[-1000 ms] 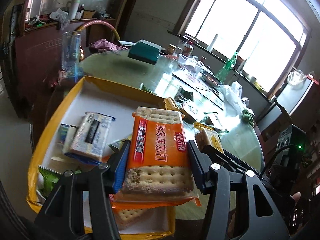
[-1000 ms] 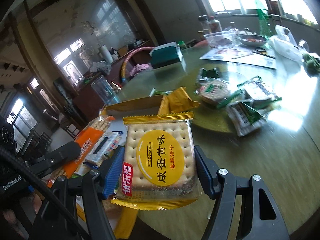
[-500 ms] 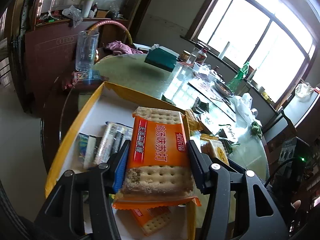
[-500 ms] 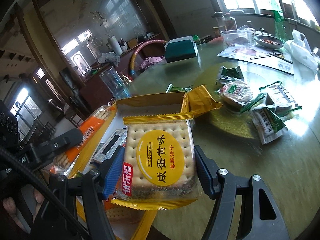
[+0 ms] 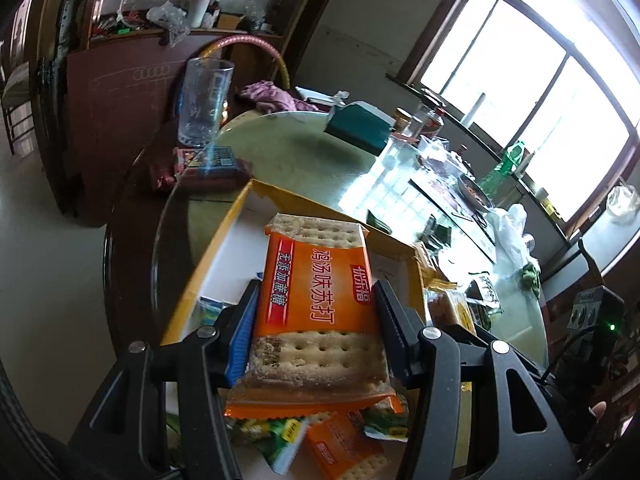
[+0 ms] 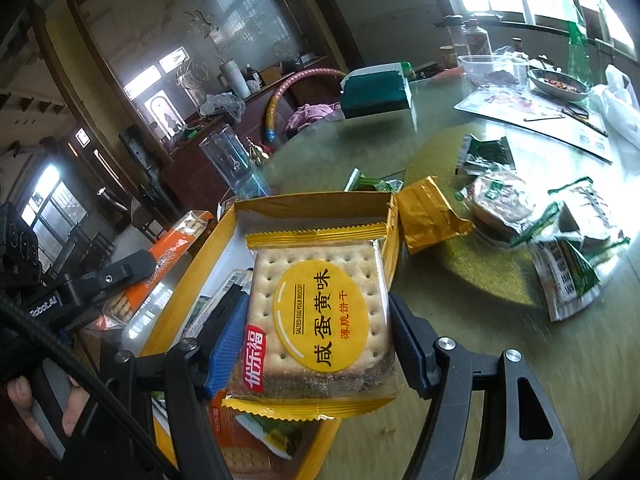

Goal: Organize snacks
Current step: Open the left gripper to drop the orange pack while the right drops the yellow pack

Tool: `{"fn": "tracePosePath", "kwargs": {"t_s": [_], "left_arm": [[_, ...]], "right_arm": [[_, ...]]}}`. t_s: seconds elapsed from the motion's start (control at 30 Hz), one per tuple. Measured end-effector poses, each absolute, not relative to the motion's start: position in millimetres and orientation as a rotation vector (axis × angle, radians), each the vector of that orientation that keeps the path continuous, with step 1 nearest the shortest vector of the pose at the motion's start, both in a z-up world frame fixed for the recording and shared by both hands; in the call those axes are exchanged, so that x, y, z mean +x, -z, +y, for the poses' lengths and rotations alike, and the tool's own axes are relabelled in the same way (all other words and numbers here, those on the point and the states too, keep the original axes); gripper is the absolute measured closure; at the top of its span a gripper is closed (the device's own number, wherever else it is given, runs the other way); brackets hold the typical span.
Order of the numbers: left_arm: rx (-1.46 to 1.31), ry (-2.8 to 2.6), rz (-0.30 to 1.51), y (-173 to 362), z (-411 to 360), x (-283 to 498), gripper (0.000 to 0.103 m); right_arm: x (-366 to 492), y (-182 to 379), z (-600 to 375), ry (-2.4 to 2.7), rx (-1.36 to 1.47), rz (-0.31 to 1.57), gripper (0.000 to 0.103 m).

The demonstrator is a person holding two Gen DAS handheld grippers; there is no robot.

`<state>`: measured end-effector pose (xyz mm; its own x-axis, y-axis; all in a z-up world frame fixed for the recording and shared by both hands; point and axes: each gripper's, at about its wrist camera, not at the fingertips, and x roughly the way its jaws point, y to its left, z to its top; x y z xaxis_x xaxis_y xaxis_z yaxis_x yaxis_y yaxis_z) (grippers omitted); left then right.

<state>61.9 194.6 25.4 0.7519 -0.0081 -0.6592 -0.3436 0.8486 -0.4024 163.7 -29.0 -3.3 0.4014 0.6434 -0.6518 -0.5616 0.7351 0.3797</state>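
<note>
Left gripper point(image 5: 316, 320) clamped by both pads on an orange-wrapped pack of soda crackers point(image 5: 318, 300), held above the open yellow cardboard box with a white inside point(image 5: 224, 240) on the near left of the round glass-topped table point(image 5: 288, 152). Right gripper point(image 6: 318, 344) likewise closed, jaws wide, on a clear yellow-edged pack of salted egg yolk biscuits point(image 6: 320, 312), over the same box. Inside, low and near: another orange cracker pack point(image 5: 348, 448), a green-and-white sachet point(image 5: 280, 436); further right on the table, loose green-trimmed snack packets point(image 6: 568, 272).

Home dining room: round table point(image 6: 460, 360) (cluttered), wooden sideboard point(image 5: 120, 92)
</note>
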Motion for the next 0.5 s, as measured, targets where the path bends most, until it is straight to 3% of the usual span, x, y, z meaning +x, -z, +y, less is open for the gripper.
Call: {"fn": "tracePosePath", "kwargs": {"t_s": [0.5], "left_arm": [[-0.484,-0.182,0.935,19,217,140,0.046]], "right_arm": [[212,30,34,-0.742,0.041,1.004,0.035]]}}
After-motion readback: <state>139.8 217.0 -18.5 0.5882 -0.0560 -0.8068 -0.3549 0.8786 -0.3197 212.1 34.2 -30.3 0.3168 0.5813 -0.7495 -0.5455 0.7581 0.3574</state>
